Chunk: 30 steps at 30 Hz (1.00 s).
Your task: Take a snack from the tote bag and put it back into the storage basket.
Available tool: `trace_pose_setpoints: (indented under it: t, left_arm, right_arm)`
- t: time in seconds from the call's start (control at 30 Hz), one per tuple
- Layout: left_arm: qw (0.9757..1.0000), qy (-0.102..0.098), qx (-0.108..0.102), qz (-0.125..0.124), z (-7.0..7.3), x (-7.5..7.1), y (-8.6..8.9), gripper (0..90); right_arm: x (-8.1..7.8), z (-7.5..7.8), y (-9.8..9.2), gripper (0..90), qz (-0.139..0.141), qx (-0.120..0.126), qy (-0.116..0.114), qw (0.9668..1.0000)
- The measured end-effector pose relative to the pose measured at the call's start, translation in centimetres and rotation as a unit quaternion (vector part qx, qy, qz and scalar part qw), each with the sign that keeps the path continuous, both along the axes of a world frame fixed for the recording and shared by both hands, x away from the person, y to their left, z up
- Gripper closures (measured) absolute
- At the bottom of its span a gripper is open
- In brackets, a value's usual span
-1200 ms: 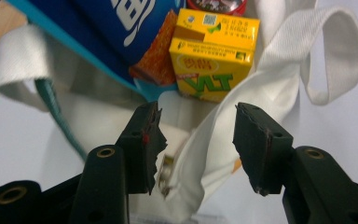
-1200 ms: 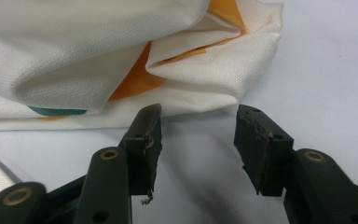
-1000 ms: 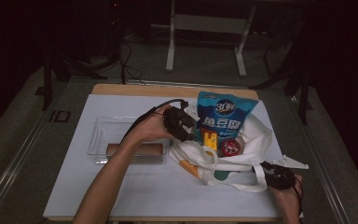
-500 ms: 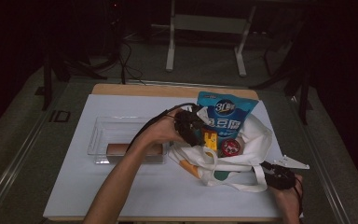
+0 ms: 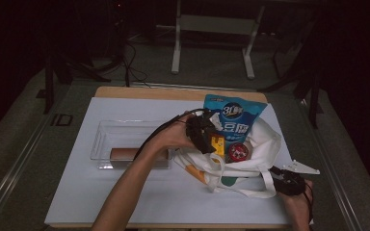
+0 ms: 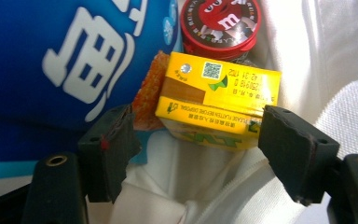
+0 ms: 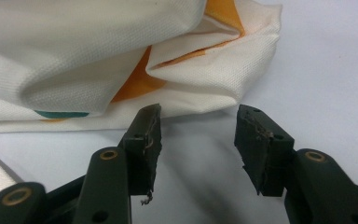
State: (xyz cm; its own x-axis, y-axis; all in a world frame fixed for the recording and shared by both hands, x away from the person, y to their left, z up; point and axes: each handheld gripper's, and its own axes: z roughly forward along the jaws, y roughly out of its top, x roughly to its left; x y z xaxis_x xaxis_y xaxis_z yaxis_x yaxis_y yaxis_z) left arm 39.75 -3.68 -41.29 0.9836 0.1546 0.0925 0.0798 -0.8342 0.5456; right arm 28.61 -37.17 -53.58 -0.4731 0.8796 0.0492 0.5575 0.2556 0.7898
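A white tote bag [image 5: 250, 168] lies open on the mat. It holds a blue snack pouch [image 5: 233, 118], a yellow drink carton [image 5: 217, 144] and a red-lidded tub [image 5: 238, 151]. My left gripper [image 5: 204, 137] reaches into the bag's mouth. In the left gripper view its jaws have just been opening; the yellow carton [image 6: 219, 100] sits between them, and the left pad stands apart from it. The blue pouch [image 6: 51, 60] and the tub [image 6: 219, 23] lie behind. My right gripper [image 5: 282, 180] rests by the bag's strap, open on bare mat with the bag's cloth [image 7: 74, 60] in front.
A clear plastic tray [image 5: 111, 130] with a brown tube [image 5: 125, 154] in it stands left of the bag. The white mat [image 5: 125, 202] covers a wooden table [image 5: 149, 92]. A metal stand's legs [image 5: 176, 48] rise on the floor behind.
My left hand has slid right and slightly down, further into the bag's mouth. The right gripper has stayed in place.
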Motion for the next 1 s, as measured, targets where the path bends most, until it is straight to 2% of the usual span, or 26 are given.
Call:
trace_pose_setpoints:
  t: [0.13,0.17,0.2,0.57,1.0]
  left_arm:
    - [1.0,0.004,-0.004,-0.004,0.0,0.0,0.0,25.4]
    - [0.9998,0.013,-0.007,-0.012,-0.1,0.0,0.0,25.4]
    - [0.9998,0.014,-0.007,-0.016,-0.1,-0.1,-0.1,25.1]
    - [0.9994,0.024,0.015,-0.021,-1.3,0.0,-1.6,20.9]
    - [0.9986,0.026,0.038,-0.027,-1.6,0.2,-2.4,19.5]
  right_arm:
    - [0.0,0.0,0.0,50.5,0.0,0.0,0.0,1.0]
    - [0.0,0.0,0.0,50.5,0.0,0.0,0.0,1.0]
    - [0.0,0.0,0.0,50.5,0.0,0.0,0.0,1.0]
    - [0.0,0.0,0.0,50.4,0.001,0.0,0.001,1.0]
    - [0.0,0.0,0.0,50.4,0.002,0.001,0.001,1.0]
